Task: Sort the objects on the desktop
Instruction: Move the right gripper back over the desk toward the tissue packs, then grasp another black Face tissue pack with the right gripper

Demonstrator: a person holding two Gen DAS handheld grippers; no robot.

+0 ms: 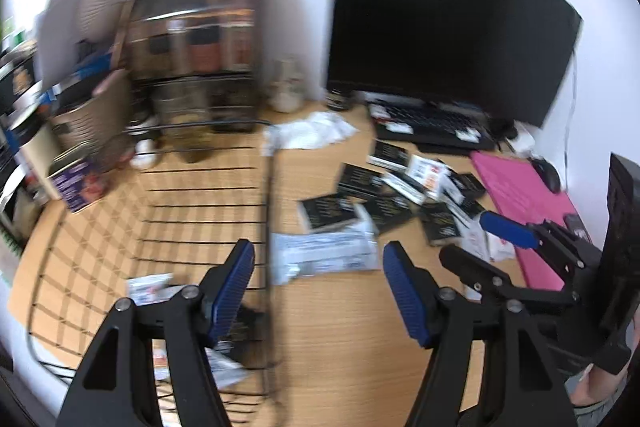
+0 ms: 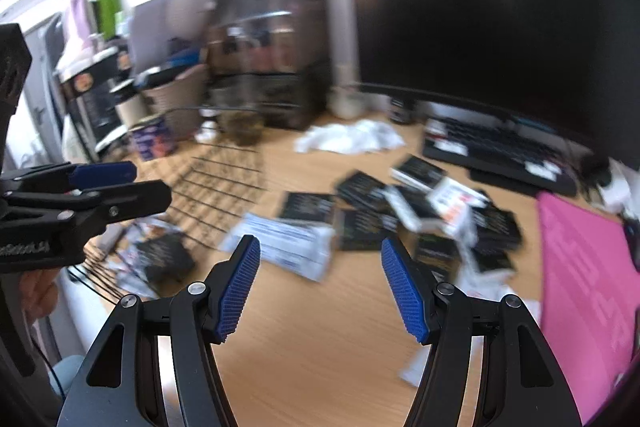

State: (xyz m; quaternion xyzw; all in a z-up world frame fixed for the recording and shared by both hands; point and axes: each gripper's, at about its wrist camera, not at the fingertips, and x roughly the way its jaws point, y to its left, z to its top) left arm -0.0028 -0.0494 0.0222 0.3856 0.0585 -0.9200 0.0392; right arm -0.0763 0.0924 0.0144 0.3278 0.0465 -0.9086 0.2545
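Both claws stand half open and empty: the left gripper (image 1: 318, 291) low in its frame beside the wire basket (image 1: 160, 219), the right gripper (image 2: 320, 287) low in its own over bare desk (image 2: 320, 355). Best, I judge, to slow down, since both views are blurred, then square the pads on one edge of the white packet (image 2: 288, 247) at centre. Black boxes (image 2: 400, 203) crowd right of it; monitor (image 1: 440, 19) and keyboard (image 1: 436, 123) stand behind.

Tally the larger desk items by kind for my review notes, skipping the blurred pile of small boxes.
Monitor: 1
Keyboard: 1
Mouse: 1
Pink mat: 1
Wire basket: 1
White packet: 1
Total: 6
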